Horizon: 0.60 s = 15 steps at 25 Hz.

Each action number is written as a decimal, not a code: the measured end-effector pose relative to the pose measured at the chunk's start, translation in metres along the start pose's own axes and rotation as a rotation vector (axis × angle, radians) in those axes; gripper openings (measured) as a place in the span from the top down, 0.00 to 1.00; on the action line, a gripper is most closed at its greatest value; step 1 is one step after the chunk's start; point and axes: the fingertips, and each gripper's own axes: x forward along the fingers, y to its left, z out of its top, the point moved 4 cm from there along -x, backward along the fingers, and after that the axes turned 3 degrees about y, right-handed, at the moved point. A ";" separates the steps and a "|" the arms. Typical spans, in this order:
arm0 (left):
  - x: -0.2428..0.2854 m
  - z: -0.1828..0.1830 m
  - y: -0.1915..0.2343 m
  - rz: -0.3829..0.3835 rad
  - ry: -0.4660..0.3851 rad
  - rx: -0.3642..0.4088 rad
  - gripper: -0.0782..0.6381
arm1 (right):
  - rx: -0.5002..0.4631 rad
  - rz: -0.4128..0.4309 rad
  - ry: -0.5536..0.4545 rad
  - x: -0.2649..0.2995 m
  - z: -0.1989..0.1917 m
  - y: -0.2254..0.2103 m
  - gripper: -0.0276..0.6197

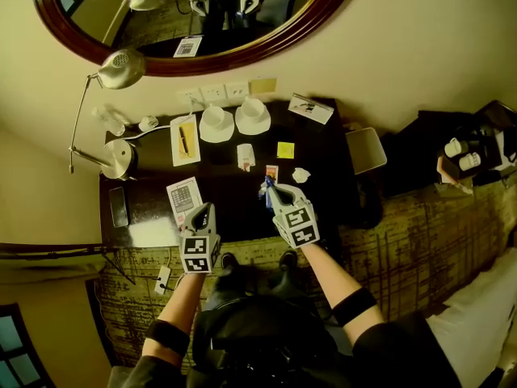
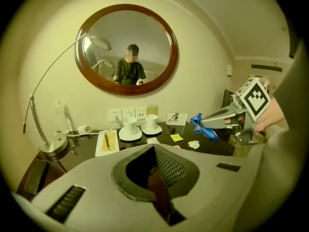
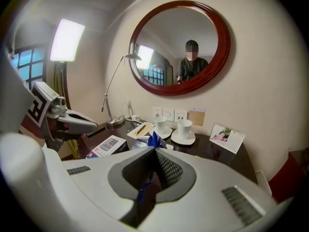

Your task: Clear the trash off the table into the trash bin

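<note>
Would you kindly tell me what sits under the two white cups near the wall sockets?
One round white saucer lies under the left white ceramic cup, another under the right cup, on the dark glossy desk. The saucers' middles are covered.

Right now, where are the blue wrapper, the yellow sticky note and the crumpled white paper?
blue wrapper (image 2: 196,120), left gripper view, its free upper end.
yellow sticky note (image 1: 285,149), head view, its centre.
crumpled white paper (image 1: 300,175), head view, its middle.
</note>
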 end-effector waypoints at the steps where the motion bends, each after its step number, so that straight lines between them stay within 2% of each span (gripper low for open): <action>1: -0.002 0.003 0.000 -0.001 -0.007 0.006 0.89 | 0.007 0.000 -0.033 -0.008 0.006 -0.002 0.93; 4: -0.006 0.013 0.000 -0.005 -0.026 0.034 0.89 | 0.021 -0.014 -0.109 -0.028 0.017 -0.004 0.93; 8: -0.006 0.021 -0.007 -0.028 -0.034 0.059 0.89 | 0.037 -0.038 -0.144 -0.041 0.019 -0.004 0.93; 15: 0.019 0.040 -0.056 -0.158 -0.037 0.157 0.89 | 0.094 -0.131 -0.161 -0.078 0.003 -0.030 0.93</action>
